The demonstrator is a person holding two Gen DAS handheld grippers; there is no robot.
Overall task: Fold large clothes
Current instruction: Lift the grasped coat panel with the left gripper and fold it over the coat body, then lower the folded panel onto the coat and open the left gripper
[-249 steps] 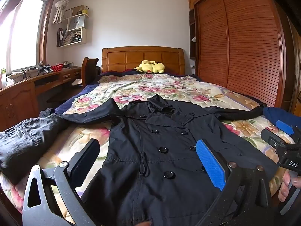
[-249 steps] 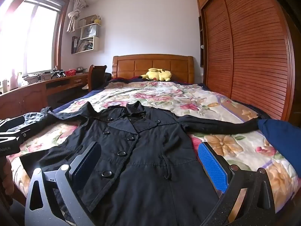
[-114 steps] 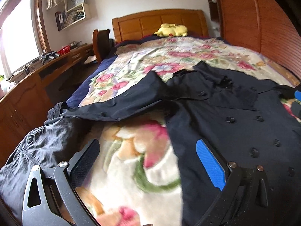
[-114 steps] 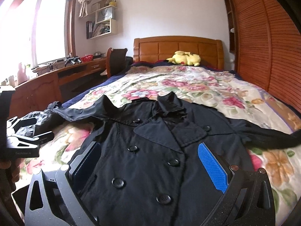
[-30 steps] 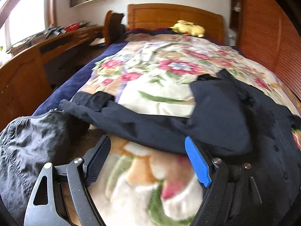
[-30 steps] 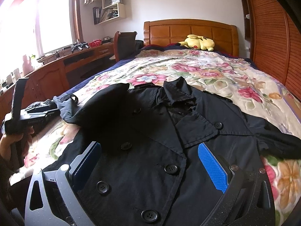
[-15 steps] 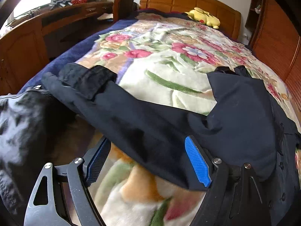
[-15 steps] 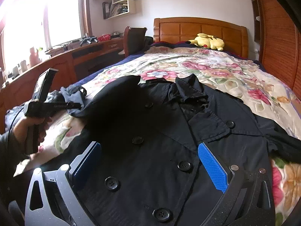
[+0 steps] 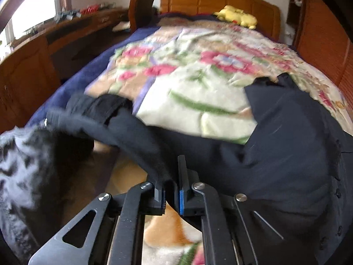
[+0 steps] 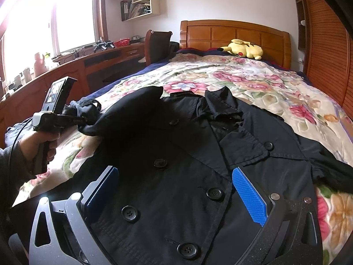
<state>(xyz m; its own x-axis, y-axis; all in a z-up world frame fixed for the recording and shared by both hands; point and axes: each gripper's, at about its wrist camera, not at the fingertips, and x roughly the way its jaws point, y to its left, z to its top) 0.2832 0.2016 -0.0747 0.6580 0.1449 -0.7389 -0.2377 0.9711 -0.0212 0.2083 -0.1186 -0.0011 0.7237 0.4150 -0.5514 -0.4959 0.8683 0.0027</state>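
The black double-breasted coat (image 10: 198, 176) lies front-up on the floral bedspread (image 10: 253, 81), collar toward the headboard (image 10: 233, 33). The left gripper (image 9: 171, 190) is clenched on the coat's sleeve (image 9: 136, 137), pinching the cloth partway along it, short of the cuff. The right gripper (image 10: 176, 194) stands released, its pads spread wide above the coat's buttoned chest, touching nothing that can be confirmed.

Risks, in my judgement:
- The bite on the sleeve looks shallow. A quick pull across the coat could slip the cloth out of the jaws.
- With the chest not pinned, dragging the sleeve may shift the whole coat on the bedspread and skew the fold.
- A second dark garment (image 9: 24, 165) lies just beside the sleeve, on the side away from the coat body, and could be caught up with it.

Differences between views:
- The left wrist view alone shows the pinch itself, but it is blurred.
- The right wrist view alone shows the coat's collar, buttons and opposite sleeve, the person's hand (image 10: 42, 143) on the left gripper's handle, and the yellow plush toy (image 10: 245, 47) sharply, by the headboard
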